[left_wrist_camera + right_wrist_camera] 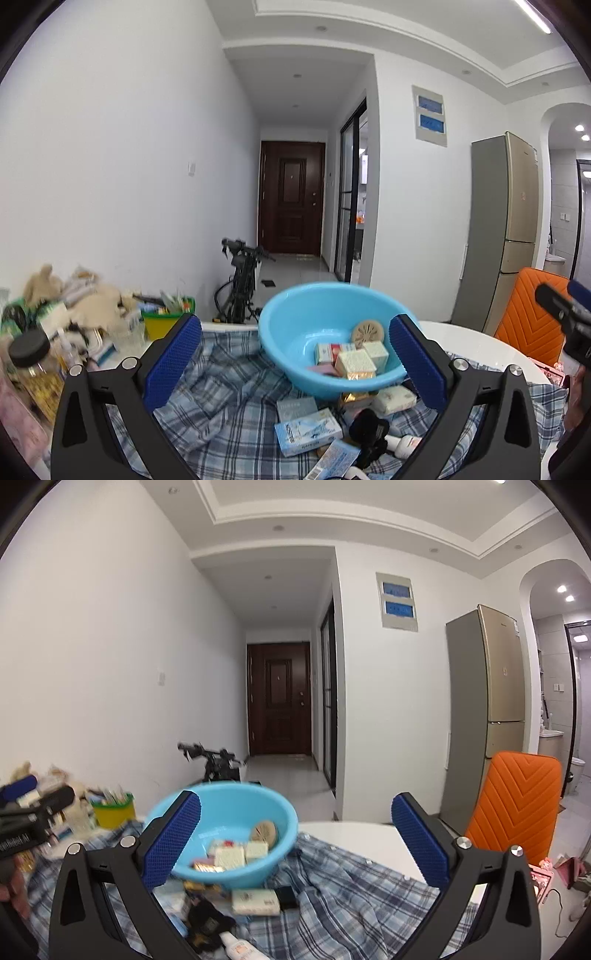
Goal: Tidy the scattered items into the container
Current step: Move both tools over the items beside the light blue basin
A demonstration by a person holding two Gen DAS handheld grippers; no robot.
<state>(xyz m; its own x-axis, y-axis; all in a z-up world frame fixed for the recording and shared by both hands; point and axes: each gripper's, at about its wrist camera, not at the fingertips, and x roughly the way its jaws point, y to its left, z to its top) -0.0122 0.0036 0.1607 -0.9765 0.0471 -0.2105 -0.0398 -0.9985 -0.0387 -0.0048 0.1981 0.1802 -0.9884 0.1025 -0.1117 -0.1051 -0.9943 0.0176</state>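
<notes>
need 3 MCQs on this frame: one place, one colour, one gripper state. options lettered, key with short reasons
1. Where is the white soap bar?
A. Inside the basin
B. On the plaid cloth, in front of the basin
C. On the orange chair

2. What colour is the basin?
A. Light blue
B. Yellow
C. Orange

3. What state is the left gripper in?
A. Shut on a box
B. Open, holding nothing
C. Shut, empty

Key: 1 B, it lies on the plaid cloth just outside the basin rim. 2 A, wall and rim are light blue in both views. 3 B, the blue pads stand wide apart with nothing between them.
</notes>
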